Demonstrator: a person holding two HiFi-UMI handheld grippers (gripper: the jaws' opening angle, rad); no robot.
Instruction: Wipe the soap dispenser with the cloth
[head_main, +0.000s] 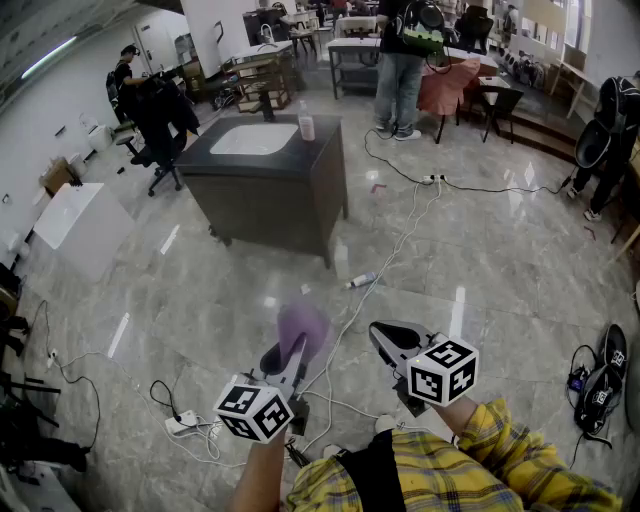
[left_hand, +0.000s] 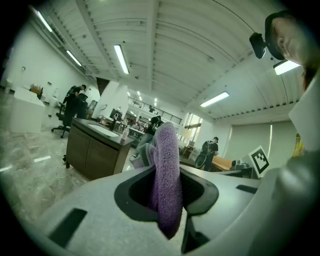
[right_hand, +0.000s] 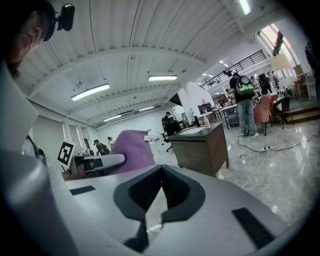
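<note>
Open floor (head_main: 200, 290) up to the sink cabinet (head_main: 262, 200); white cables (head_main: 400, 248) and a small bottle (head_main: 362, 281) lie across the way; chair (head_main: 165, 160) beside cabinet.

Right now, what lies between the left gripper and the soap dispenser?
Head view: beyond the left gripper holding cloth, floor with a white cable, then the cabinet bearing the soap dispenser.

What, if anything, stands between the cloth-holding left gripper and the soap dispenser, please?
Nothing upright. Only open floor with loose cables lies between the left gripper, shut on the purple cloth, and the soap dispenser atop the distant sink cabinet.
</note>
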